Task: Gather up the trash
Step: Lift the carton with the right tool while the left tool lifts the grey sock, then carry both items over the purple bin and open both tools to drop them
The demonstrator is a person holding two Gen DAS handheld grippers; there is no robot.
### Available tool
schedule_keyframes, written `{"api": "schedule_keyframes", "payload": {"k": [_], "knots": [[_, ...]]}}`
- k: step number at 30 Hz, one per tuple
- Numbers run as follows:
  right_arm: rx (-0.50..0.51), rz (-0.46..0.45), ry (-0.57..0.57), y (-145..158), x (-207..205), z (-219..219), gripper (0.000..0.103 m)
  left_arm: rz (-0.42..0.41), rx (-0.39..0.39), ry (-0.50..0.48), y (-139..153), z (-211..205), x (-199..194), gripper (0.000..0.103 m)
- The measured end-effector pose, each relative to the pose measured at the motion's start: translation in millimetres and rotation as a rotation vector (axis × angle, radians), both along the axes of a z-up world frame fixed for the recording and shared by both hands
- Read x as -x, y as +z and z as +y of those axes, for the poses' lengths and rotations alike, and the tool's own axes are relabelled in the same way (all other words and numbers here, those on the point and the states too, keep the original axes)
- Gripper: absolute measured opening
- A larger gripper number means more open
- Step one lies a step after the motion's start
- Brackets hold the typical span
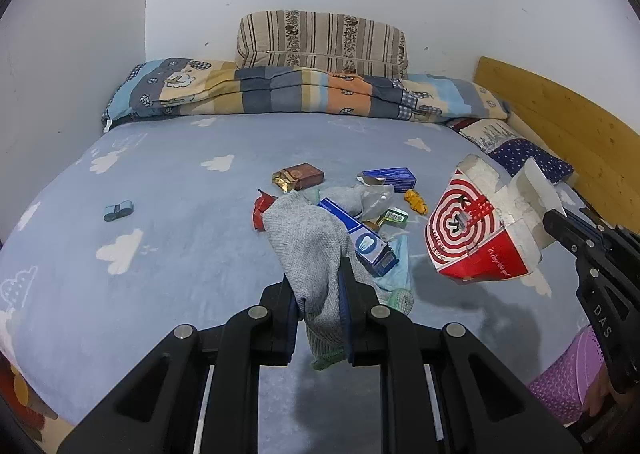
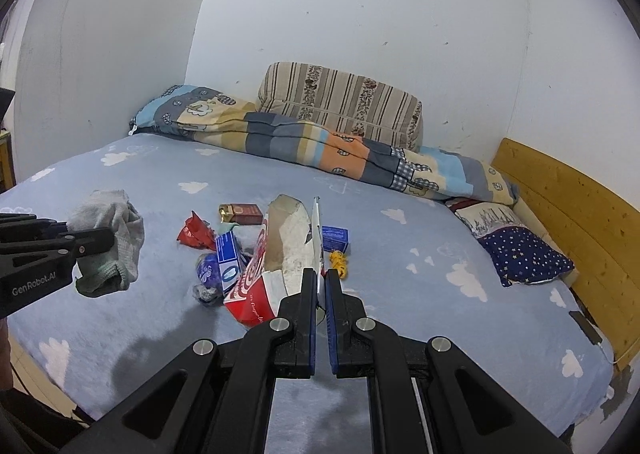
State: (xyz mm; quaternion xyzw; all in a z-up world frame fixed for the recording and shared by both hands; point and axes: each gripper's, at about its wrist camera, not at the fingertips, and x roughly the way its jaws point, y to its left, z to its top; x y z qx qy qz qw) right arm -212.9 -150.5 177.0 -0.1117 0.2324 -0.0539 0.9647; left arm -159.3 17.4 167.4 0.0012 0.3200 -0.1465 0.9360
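Observation:
My left gripper [image 1: 320,274] is shut on a grey sock [image 1: 308,246] and holds it above the bed; it also shows in the right wrist view [image 2: 110,240]. My right gripper [image 2: 319,274] is shut on the flap of an open red and white carton [image 2: 280,254], held above the sheet; the carton shows in the left wrist view [image 1: 476,230]. Trash lies on the sheet: a blue toothpaste box [image 1: 360,238], a brown cigarette pack [image 1: 298,176], a red wrapper [image 1: 262,208], a blue box [image 1: 390,178], a yellow wrapper [image 1: 416,201].
The bed has a blue cloud sheet [image 1: 160,190]. A folded quilt [image 1: 280,90] and striped cushion [image 1: 320,40] lie at the wall. A starred pillow [image 2: 524,254] and wooden headboard [image 2: 568,210] are on the right. A small dark object [image 1: 118,210] lies left.

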Motion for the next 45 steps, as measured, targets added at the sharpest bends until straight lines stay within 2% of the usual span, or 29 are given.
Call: {"api": "schedule_keyframes", "payload": {"k": [25,28,33,37,41,45], "knots": [[-0.001,-0.001,0.002,-1,0,0,0.004,-0.022,-0.004,-0.047,3,-9,5,0.017],[-0.084,-0.004,0.011,7,2,-10,0.004,-0.025,0.010,-0.088,5,-16,9,0.017],[-0.245,-0.042,-0.018,24,30,-49,0.004,-0.020,0.044,-0.217,11,-44,22,0.017],[-0.357,-0.070,-0.070,34,75,-92,0.004,0.000,0.069,-0.423,15,-91,45,0.017],[-0.321,-0.082,-0.180,35,134,-134,0.004,0.040,0.080,-0.625,16,-149,73,0.017],[-0.293,-0.055,-0.313,27,189,-177,0.004,0.066,0.048,-0.815,14,-218,111,0.018]]}}
